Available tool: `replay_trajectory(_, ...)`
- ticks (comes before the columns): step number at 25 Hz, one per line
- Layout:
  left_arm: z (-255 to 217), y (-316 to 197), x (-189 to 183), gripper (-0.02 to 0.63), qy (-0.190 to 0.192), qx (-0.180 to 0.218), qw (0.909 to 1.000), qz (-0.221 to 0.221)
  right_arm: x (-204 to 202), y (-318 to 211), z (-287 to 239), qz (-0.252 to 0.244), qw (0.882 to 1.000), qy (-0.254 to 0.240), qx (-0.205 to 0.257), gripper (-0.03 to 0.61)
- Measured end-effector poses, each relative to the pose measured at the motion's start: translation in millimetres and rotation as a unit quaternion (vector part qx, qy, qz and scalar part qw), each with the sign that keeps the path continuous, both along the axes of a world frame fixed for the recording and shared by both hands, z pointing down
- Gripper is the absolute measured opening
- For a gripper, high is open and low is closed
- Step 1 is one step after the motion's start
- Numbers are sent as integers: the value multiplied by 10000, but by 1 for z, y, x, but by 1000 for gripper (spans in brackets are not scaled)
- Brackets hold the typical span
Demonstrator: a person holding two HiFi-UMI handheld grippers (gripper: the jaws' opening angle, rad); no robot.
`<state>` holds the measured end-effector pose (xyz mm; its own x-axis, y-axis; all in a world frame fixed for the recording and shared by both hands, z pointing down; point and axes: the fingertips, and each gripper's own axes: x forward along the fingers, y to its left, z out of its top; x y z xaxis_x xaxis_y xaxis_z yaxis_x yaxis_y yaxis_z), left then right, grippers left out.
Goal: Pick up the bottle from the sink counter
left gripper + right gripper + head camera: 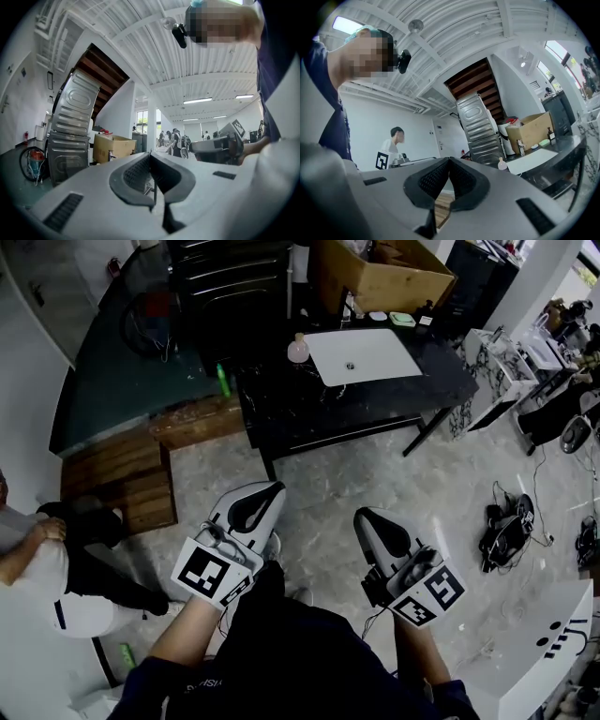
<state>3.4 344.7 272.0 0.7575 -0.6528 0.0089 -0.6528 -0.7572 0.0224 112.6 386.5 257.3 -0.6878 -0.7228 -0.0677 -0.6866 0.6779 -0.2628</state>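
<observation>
A small round pinkish bottle [298, 350] stands on the black sink counter [281, 399], just left of the white sink basin [361, 354]. It also shows far off in the right gripper view as the bottle [502, 164] beside the basin [529, 161]. My left gripper [275, 487] and right gripper [362, 515] are held side by side over the floor, well short of the counter. Both point toward it. The left gripper [151, 154] is shut with nothing between its pads. The right gripper [449, 159] is shut and empty as well.
A cardboard box [380, 273] stands behind the sink, with a green soap [402, 320] and a dark bottle [427, 310] near it. A green bottle [223, 381] and wooden pallets [122, 479] lie left of the counter. A person [47, 568] sits at the left. Cables [506, 521] lie right.
</observation>
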Motion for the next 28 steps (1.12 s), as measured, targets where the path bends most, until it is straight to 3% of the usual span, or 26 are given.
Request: replay_trajectory(28, 27, -187, -54, 9, 62, -265, 9993, 239, -51, -181, 22, 319, 9990, 129, -291, 23)
